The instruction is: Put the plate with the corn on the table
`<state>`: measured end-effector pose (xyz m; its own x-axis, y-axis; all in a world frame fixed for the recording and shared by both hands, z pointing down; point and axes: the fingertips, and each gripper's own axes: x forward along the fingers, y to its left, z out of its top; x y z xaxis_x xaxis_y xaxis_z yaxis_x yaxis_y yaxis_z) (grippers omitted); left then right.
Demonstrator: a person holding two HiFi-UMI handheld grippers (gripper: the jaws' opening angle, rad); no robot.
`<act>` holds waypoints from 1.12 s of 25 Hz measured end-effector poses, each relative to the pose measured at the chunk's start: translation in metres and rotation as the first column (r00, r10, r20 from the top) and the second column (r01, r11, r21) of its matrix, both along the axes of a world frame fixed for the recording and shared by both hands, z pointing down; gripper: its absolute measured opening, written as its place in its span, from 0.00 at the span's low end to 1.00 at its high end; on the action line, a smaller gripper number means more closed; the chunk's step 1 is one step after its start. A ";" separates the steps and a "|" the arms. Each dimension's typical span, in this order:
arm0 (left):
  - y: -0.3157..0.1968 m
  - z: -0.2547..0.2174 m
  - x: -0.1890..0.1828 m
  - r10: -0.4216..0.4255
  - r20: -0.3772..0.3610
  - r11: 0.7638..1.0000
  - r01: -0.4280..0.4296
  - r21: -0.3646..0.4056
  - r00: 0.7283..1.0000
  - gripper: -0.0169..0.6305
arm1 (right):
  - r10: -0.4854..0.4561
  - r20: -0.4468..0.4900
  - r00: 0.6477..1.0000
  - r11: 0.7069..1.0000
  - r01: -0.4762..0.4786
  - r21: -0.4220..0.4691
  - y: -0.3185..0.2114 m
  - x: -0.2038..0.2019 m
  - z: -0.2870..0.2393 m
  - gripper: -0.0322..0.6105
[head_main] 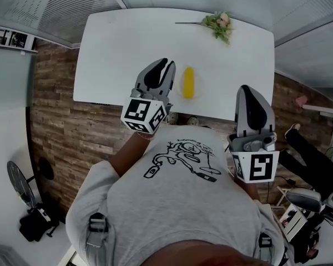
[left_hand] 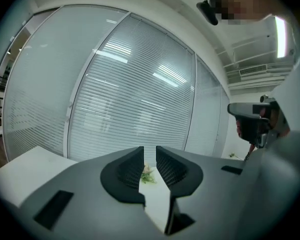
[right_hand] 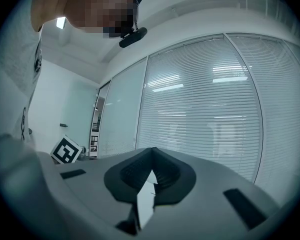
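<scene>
grey shirt (head_main: 177, 204) | left gripper (head_main: 168, 64) jaws slightly spread | right gripper (head_main: 246, 88) jaws together | oblong yellow corn (head_main: 188, 82)

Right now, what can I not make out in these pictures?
- Plate: in the head view no rim shows around the corn; white against the white table, if present.
- Corn: absent from both gripper views, which look above the table at the blinds.
- Flowers: too small in the head view; in the left gripper view mostly hidden by the left gripper.

White tbl (head_main: 127, 43) w/ corn (head_main: 188, 82), flower sprig (head_main: 219, 25).
</scene>
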<state>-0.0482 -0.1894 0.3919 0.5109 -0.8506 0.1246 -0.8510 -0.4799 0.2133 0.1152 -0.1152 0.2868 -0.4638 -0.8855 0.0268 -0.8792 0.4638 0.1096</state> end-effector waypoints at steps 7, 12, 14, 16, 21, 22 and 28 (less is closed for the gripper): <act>0.019 -0.049 0.005 0.029 0.038 0.996 -0.032 0.081 0.999 0.16 | -0.010 0.000 1.000 1.000 0.010 -0.004 -0.004 0.000 0.000 0.06; 0.030 -0.073 0.004 0.030 0.053 0.993 -0.036 0.109 0.998 0.16 | -0.016 0.000 1.000 1.000 0.016 -0.008 -0.005 0.000 0.001 0.06; 0.033 -0.082 0.002 0.019 0.059 0.991 -0.026 0.134 0.998 0.16 | -0.018 -0.004 1.000 1.000 0.018 -0.007 -0.006 -0.001 0.001 0.06; 0.035 -0.089 0.000 0.005 0.064 0.988 -0.015 0.153 0.998 0.16 | -0.020 -0.006 1.000 1.000 0.020 -0.010 -0.007 0.000 0.001 0.06; 0.036 -0.104 -0.006 -0.024 0.062 0.983 0.012 0.184 0.998 0.16 | -0.015 -0.010 1.000 1.000 0.015 -0.023 -0.010 0.005 0.004 0.06; 0.036 -0.106 -0.007 -0.028 0.061 0.982 0.016 0.188 0.998 0.16 | -0.013 -0.008 1.000 1.000 0.013 -0.027 -0.011 0.006 0.006 0.06; 0.039 -0.116 -0.008 -0.035 0.054 0.978 0.023 0.206 0.998 0.16 | -0.012 -0.006 1.000 0.999 0.011 -0.043 -0.009 0.010 0.009 0.06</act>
